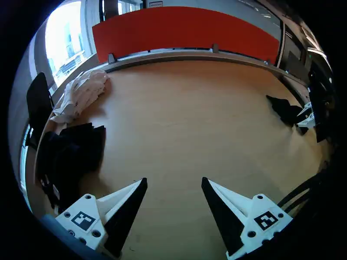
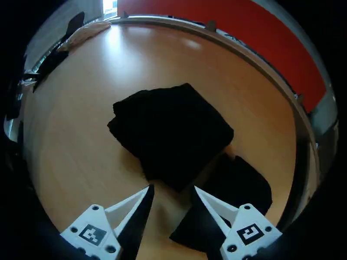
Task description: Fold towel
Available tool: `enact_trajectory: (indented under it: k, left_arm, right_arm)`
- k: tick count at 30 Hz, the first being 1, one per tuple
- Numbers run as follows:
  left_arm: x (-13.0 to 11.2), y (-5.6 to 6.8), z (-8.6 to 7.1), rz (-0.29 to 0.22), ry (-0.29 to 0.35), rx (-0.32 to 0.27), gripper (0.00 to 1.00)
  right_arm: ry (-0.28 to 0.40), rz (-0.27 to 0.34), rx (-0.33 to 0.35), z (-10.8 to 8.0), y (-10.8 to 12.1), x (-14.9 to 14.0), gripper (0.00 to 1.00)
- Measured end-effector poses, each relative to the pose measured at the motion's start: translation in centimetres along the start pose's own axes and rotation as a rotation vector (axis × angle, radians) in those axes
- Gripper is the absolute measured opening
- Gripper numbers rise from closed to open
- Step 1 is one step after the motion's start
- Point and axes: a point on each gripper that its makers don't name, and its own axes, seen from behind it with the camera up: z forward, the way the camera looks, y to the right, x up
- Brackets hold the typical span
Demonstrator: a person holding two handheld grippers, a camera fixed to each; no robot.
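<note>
In the left gripper view a crumpled white cloth [image 1: 82,93] lies at the far left edge of the pale wooden table [image 1: 186,121], with a heap of dark fabric [image 1: 73,151] nearer. The left gripper [image 1: 174,178] hangs wide open over bare wood, holding nothing. The right gripper view has the folded black towel [image 2: 169,128] mid-table and a second black cloth [image 2: 236,186] just right of it. The right gripper [image 2: 172,187], partly open and empty, is at the towel's near corner.

Left gripper view skims shared table [image 1: 195,130]; right gripper view steeper, nearer.
</note>
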Motion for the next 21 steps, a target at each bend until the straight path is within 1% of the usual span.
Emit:
enact_trajectory:
  k: [3,9,11,15,17,19,21]
  left_arm:
    - [-0.1,0.0,0.1,-0.001,-0.004,0.002,0.93]
    - [-0.1,0.1,0.2,-0.001,-0.008,0.003,0.93]
    - [-0.1,0.1,0.2,0.0,-0.01,0.003,0.93]
    - [0.0,0.2,0.3,0.0,-0.011,0.003,0.93]
    - [0.0,0.2,0.3,0.001,-0.012,0.004,0.93]
    - [0.0,0.2,0.3,0.003,-0.012,0.004,0.93]
    - [0.0,0.2,0.3,0.005,-0.012,0.004,0.93]
  right_arm:
    - [-0.003,0.004,0.005,0.2,0.1,-0.1,0.54]
    - [-0.014,0.002,0.006,0.6,0.5,-0.4,0.54]
    - [-0.019,0.002,0.007,0.7,0.5,-0.6,0.49]
    - [-0.022,0.006,0.004,1.0,0.7,-0.8,0.44]
    - [-0.021,0.009,0.006,1.1,0.7,-0.8,0.37]
    - [-0.019,0.01,0.007,1.1,0.7,-0.9,0.34]
    - [-0.017,0.011,0.007,1.1,0.7,-0.9,0.33]
